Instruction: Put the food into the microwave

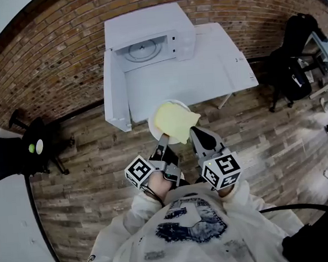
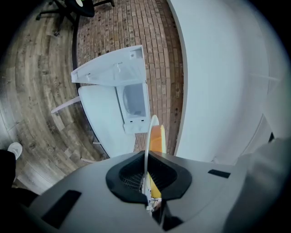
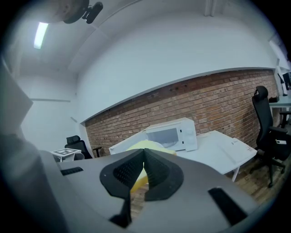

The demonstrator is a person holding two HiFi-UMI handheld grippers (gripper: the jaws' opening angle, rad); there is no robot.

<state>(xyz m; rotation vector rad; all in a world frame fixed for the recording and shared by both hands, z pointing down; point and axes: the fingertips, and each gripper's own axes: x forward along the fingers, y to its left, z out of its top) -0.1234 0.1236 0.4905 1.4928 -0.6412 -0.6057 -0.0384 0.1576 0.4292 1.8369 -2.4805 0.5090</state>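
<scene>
Though short of white table (image 1: 205, 76) by brick wall (image 1: 51, 57), left tongs (image 1: 164, 138) tight on plate (image 1: 152, 123), right tongs (image 1: 194, 132) together.

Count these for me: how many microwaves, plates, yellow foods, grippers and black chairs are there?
microwave: 1
plate: 1
yellow food: 1
grippers: 2, the left gripper and the right gripper
black chairs: 2, one at the left and one at the right
Total: 7

The microwave (image 1: 150, 27) stands back left on the table (image 1: 204, 68); the plate (image 1: 152, 124) of food (image 1: 175, 120) seems just before the table's front edge.
</scene>
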